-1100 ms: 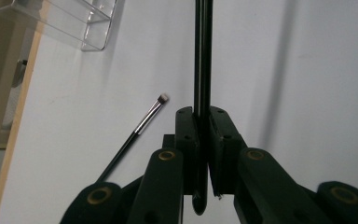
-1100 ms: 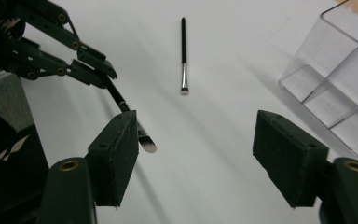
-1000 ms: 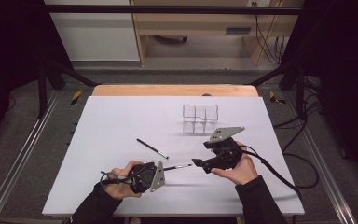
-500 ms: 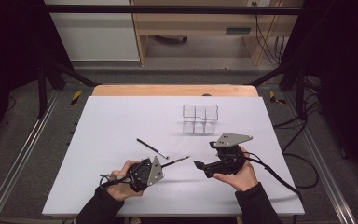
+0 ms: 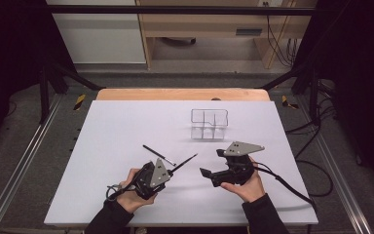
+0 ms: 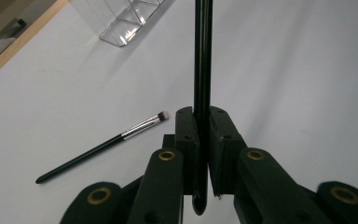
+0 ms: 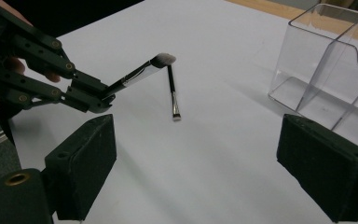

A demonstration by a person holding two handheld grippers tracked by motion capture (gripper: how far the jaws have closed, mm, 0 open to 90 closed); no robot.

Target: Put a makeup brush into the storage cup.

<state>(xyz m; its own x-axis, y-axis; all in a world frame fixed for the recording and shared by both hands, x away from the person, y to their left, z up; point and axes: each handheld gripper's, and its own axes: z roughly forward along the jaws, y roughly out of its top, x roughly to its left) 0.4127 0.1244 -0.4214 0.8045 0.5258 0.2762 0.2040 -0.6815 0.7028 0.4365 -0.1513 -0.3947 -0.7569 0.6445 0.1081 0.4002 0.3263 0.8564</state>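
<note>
A thin black makeup brush [image 5: 184, 164] was clamped between the jaws of the left gripper [image 5: 168, 171]. The jaws gripped its handle near the butt end, and the rest of the brush pointed forward and to the right, lifted off the tabletop [image 5: 126, 126]. In the left gripper view the dark handle [image 6: 202, 70] ran straight up from the pinched jaws, its rounded end poking out just below them. In the right gripper view the same brush [image 7: 140, 73] showed a silver collar and a pale fluffy tip, held out by the left gripper [image 7: 86, 99] at the left of that view.

A second, smaller brush [image 5: 158, 155] lay flat on the tabletop just beyond the left gripper, apart from the held one. It had a black handle, a silver collar and a short pale tip [image 6: 162, 115].

The right gripper [image 5: 213, 163] hovered to the right of the held brush, its jaws spread wide with nothing between them; its two black pads [image 7: 81, 163] stood well apart in its own view.

A clear plastic organizer [image 5: 209, 124] with several compartments stood farther back on the tabletop, near the right gripper, seemingly with nothing inside. A person's hands [image 5: 246, 187] in dark sleeves held both grippers
</note>
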